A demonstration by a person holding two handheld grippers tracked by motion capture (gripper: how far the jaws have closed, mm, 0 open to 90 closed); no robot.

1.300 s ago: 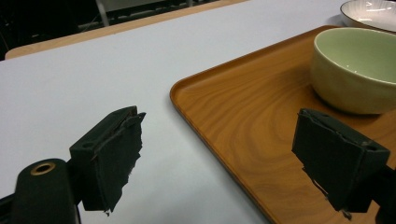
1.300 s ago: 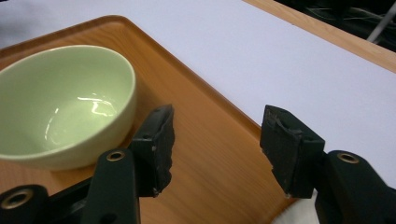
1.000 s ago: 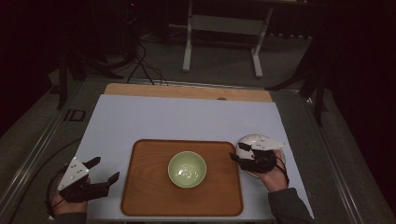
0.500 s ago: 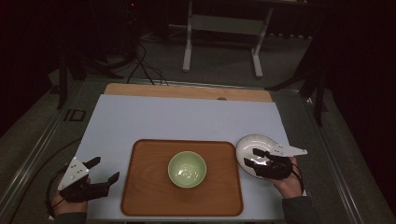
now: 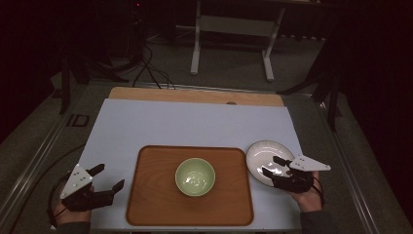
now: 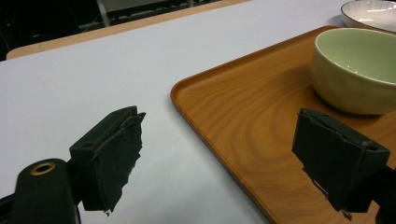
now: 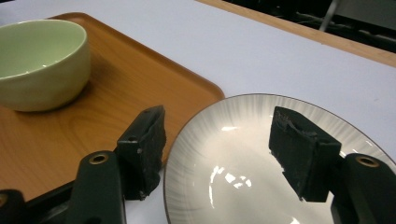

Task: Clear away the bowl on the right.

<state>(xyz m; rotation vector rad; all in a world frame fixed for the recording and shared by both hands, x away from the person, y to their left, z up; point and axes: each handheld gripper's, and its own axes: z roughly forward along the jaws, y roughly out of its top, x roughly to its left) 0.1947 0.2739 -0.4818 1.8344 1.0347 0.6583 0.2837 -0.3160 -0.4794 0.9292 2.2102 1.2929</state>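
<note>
At the lower right of the high view the white plate lies flat on the pale sheet covering the table, just beside the right edge of the wooden tray, and the right claw sits over its near rim. In the right gripper view its jaws stand apart and have just been opening: one pad hangs above the plate's glossy well, the other outside the rim near the tray's rounded corner, so the rim lies between them but neither pad presses on it. That reads, as a judgement, like a plate set down off the tray and let go, with the tray kept for the bowl. The plate is shallow and round, glazed white with fine radial ribbing and a thin dark line at the edge, and lamp glints show in its centre. The green bowl stands upright in the middle of the tray, thick-walled, smooth, pale celadon inside and out. The tray is a rounded rectangle with a low raised lip and warm wood grain. At the lower left the left claw rests on the sheet, jaws wide apart around nothing, pointed toward the tray's left edge, its dark pads rough and frayed.
</note>
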